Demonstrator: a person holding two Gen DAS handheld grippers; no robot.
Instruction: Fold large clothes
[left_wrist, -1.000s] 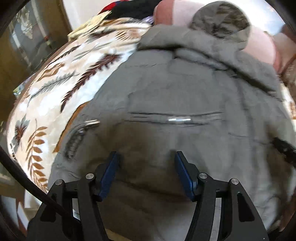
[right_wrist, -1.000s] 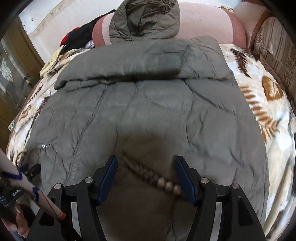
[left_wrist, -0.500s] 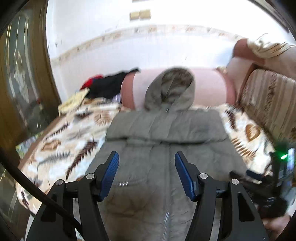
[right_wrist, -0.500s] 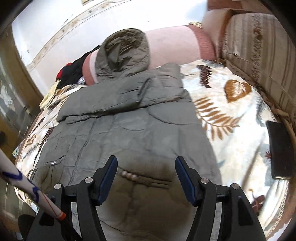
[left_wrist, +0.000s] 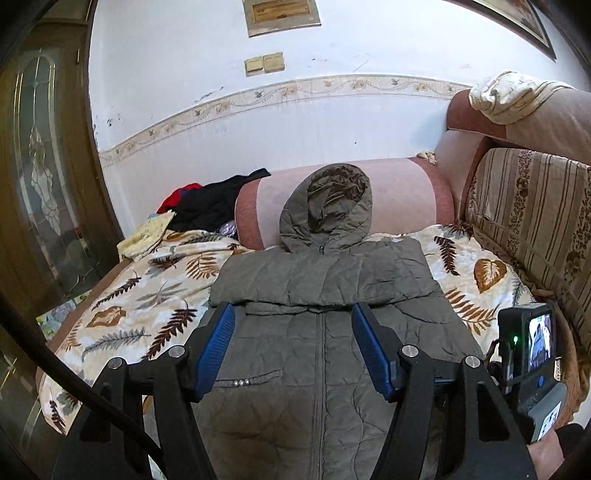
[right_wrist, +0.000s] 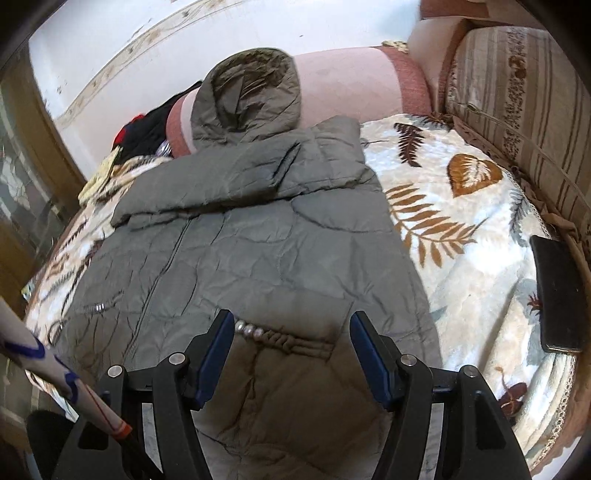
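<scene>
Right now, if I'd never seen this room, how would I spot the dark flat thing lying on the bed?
Find the leaf-print blanket that covers the bed, then look to the right of the grey padded coat, near the striped cushion. The phone lies flat at the blanket's edge. It is the only smooth, black, hard-edged rectangle among soft fabrics.

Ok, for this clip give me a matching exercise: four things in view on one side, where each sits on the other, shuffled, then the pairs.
Things:
1. hood
2. black phone
3. pile of black and red clothes
4. folded sleeves

Places:
A. across the jacket's chest, below the hood
B. flat on the leaf-print blanket, near the striped cushion
C. propped against the pink bolster
D. in the far corner, left of the bolster

Pairs: 1-C, 2-B, 3-D, 4-A
</scene>
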